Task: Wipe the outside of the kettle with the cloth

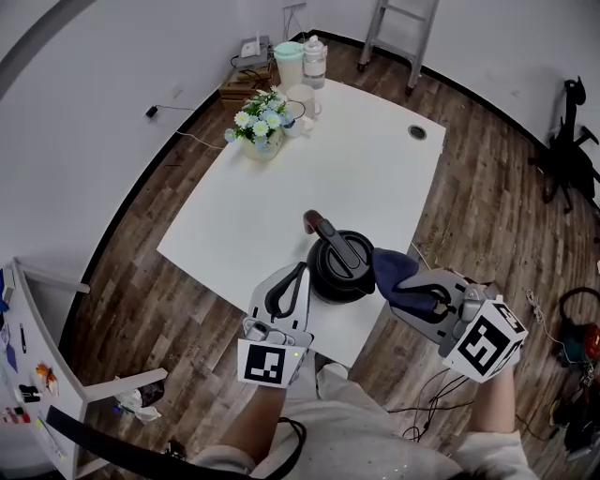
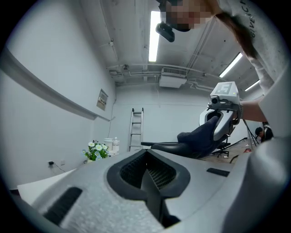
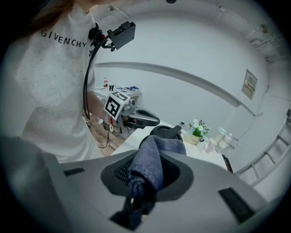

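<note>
A black kettle [image 1: 333, 272] stands on the white table [image 1: 281, 206] close to its near edge, its handle pointing away to the left. My right gripper [image 1: 401, 289] is shut on a dark blue cloth [image 1: 392, 270], which lies bunched against the kettle's right side. In the right gripper view the cloth [image 3: 150, 159] hangs between the jaws, with the kettle [image 3: 166, 133] just beyond. My left gripper [image 1: 299, 272] sits just left of the kettle, shut and holding nothing. In the left gripper view the kettle lid [image 2: 170, 148] shows past the gripper [image 2: 148, 173].
At the table's far end stand a flower pot [image 1: 258, 127], a white mug [image 1: 302, 98], a pale green jar [image 1: 289, 61] and a clear bottle [image 1: 314, 58]. A cable hole [image 1: 417, 132] is at the far right. A ladder [image 1: 403, 28] leans on the wall; a white chair [image 1: 56, 375] stands at lower left.
</note>
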Available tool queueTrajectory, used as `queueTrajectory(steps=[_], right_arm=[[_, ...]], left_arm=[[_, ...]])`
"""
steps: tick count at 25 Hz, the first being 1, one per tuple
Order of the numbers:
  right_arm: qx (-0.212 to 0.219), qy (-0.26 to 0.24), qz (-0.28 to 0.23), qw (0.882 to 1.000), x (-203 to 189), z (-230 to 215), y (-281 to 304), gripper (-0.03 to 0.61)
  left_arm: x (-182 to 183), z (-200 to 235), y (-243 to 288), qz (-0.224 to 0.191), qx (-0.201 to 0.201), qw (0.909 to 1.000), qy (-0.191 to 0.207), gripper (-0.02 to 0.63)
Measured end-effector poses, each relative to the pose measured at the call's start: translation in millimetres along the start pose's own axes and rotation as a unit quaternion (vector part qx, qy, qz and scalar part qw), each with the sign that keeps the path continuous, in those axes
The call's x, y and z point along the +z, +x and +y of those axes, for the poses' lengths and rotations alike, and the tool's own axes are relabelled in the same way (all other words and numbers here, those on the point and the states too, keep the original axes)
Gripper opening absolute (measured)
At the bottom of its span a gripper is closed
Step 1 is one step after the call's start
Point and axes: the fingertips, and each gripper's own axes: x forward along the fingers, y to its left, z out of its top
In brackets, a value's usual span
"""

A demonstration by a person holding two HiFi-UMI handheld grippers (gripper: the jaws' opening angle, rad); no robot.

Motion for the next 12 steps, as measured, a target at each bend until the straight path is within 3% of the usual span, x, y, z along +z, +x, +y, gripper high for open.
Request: queueTrajectory(steps=[3,6,8,12], right_arm=[[-0.015,-0.010,-0.021,1.000,14,6,-17,0.067],[-0.059,-0.003,-0.065,0.996,39,8,-35,0.067],[-0.114,0.001,-0.080,0.990,63,-4,-33,0.067],[-0.240,0.019,-0.024,0.970,104,-29,10,0.067]], left_arm=[[3,0,-9,-0.006,0.012,0.9999,0.005,0.008],[-2,-8,-24,-0.005,0.017,0.9998,0.001,0.008],[-6,-10,-30,0.003,0.014,0.9999,0.004,0.008],[-1,3,-28,0.005,0.002,1.0000,0.005,0.008]])
